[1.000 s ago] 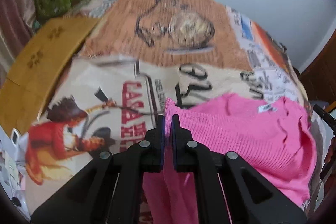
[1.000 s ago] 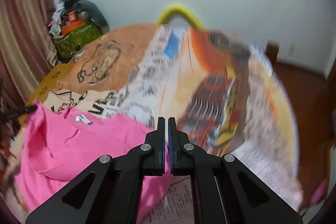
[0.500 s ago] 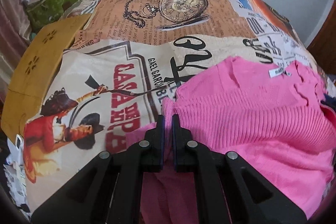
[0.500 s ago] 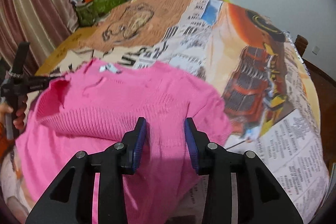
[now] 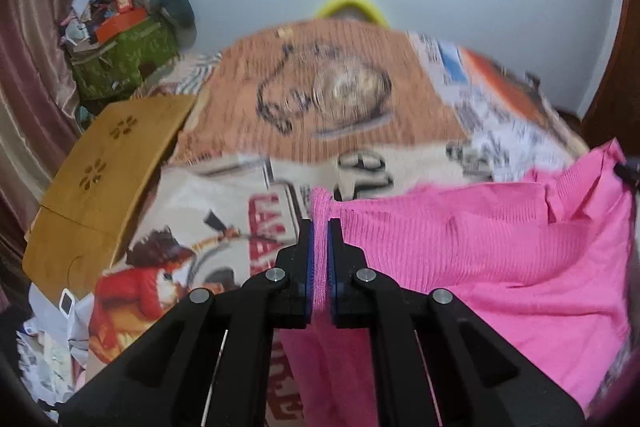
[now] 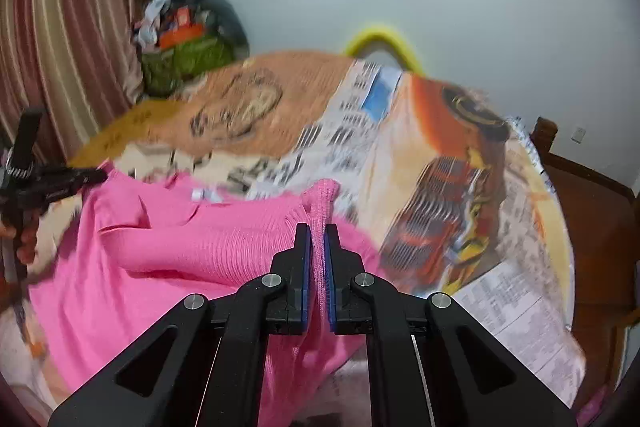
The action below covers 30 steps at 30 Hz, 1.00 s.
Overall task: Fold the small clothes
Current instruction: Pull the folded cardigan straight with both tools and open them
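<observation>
From the left wrist view, the left hand-held gripper (image 5: 319, 251) is pinching a bunched corner of the pink knit garment (image 5: 480, 259), its blue pads pressed on a narrow ridge of fabric that pokes up past the tips. The rest of the garment spreads to the right of that pinch, part draped over the printed bedspread (image 5: 320, 99) and part hanging below the gripper. Holding by a corner makes sense: it gives a clean edge to carry over for a fold. Beyond the garment, a yellow wooden board (image 5: 108, 179) lies at the bedspread's left side, and a cluttered green basket (image 5: 124, 55) sits further back against the wall.

From the right wrist view, the right hand-held gripper (image 6: 316, 255) is likewise clamped on the garment, with a tuft of knit standing up between its pads. The garment stretches left from that pinch to the other gripper, seen at the far left with the person's fingers (image 6: 24, 239) around its handle. The two pinches appear to hold one edge taut between them, though blur makes it hard to tell which edge. The cloth between them sags slightly, so the span likely needs keeping tight before it is laid over.
</observation>
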### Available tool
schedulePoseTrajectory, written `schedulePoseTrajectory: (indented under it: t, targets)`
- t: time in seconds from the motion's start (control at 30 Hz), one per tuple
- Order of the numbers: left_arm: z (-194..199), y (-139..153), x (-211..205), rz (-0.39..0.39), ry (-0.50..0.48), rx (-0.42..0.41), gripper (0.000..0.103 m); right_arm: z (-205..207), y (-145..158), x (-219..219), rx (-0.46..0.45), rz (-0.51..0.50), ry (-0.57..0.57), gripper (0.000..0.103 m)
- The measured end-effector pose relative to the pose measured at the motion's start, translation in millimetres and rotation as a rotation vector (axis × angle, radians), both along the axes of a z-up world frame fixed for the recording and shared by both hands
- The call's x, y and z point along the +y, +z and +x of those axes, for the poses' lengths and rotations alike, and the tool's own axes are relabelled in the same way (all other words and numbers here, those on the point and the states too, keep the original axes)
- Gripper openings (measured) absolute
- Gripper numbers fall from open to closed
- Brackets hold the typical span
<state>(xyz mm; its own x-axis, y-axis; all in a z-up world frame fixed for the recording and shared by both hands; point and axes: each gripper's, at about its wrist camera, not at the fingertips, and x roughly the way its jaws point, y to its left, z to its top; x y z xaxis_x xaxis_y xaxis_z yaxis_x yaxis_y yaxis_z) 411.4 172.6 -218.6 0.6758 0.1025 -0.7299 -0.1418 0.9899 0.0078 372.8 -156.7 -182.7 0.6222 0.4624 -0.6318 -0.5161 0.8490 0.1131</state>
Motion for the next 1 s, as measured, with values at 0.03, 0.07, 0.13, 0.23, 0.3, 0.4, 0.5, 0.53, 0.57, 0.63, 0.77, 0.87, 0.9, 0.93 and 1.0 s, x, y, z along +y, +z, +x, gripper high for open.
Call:
schedulePoseTrajectory:
  t: [0.03, 0.07, 0.13, 0.23, 0.3, 0.4, 0.5, 0.53, 0.57, 0.63, 0.77, 0.87, 0.9, 0.93, 1.0]
  targets:
    - [4.5, 2.1, 2.3, -0.001, 0.016, -0.001, 0.005, 5.4, 0.0, -2.5, 0.006, 0.006, -0.014, 0.005]
    - [10.0, 1.5, 4.4, -0.001, 0.032, 0.005, 0.005, 10.8, -2.3, -4.0, 0.017, 0.009, -0.029, 0.005]
    - [24.3, -8.4, 8.7, -0.012, 0.052, 0.053, 0.005, 21.8, -12.2, -6.4, 0.055, 0.007, -0.065, 0.005]
    - [39.8, -36.7, 15.2, -0.057, 0.072, 0.157, 0.005, 40.6, -37.1, -13.0, 0.17, 0.017, -0.119, 0.006]
    - [42.8, -52.5, 13.8, -0.048, 0.068, 0.199, 0.006, 43.9, -50.2, -13.4, 0.211, -0.003, -0.129, 0.006]
    - [40.4, -61.8, 10.8, 0.013, 0.093, 0.221, 0.007, 35.3, -46.6, -9.8, 0.176, -0.033, -0.114, 0.008]
    - [29.0, -51.2, 17.5, -0.06, 0.073, 0.211, 0.011, 26.3, -33.3, -11.7, 0.158, -0.047, -0.106, 0.02]
    - [24.8, -46.3, 18.7, -0.074, 0.067, 0.203, 0.015, 22.6, -28.4, -13.3, 0.147, -0.046, -0.104, 0.025]
    - [17.2, -38.4, 19.4, -0.081, 0.054, 0.189, 0.018, 17.3, -22.0, -16.2, 0.133, -0.037, -0.096, 0.027]
    - [-1.2, -23.8, 18.1, -0.073, 0.032, 0.164, 0.031, 6.0, -11.5, -21.5, 0.117, -0.021, -0.084, 0.034]
    - [-37.3, -6.3, 13.0, -0.109, -0.023, 0.163, 0.033, -21.8, -1.0, -31.4, 0.121, -0.003, -0.059, 0.038]
    - [-68.6, -4.3, 4.6, -0.132, -0.066, 0.184, 0.033, -42.1, -3.2, -35.4, 0.147, -0.015, -0.046, 0.041]
    - [-74.8, -5.1, 2.5, -0.138, -0.072, 0.192, 0.033, -50.4, -5.7, -36.8, 0.159, -0.022, -0.043, 0.041]
    - [-85.5, -8.3, -2.2, -0.145, -0.086, 0.209, 0.033, -58.5, -8.5, -37.6, 0.17, -0.031, -0.04, 0.041]
    - [-96.8, -15.5, -10.0, -0.144, -0.111, 0.237, 0.033, -71.0, -14.4, -38.3, 0.197, -0.038, -0.031, 0.042]
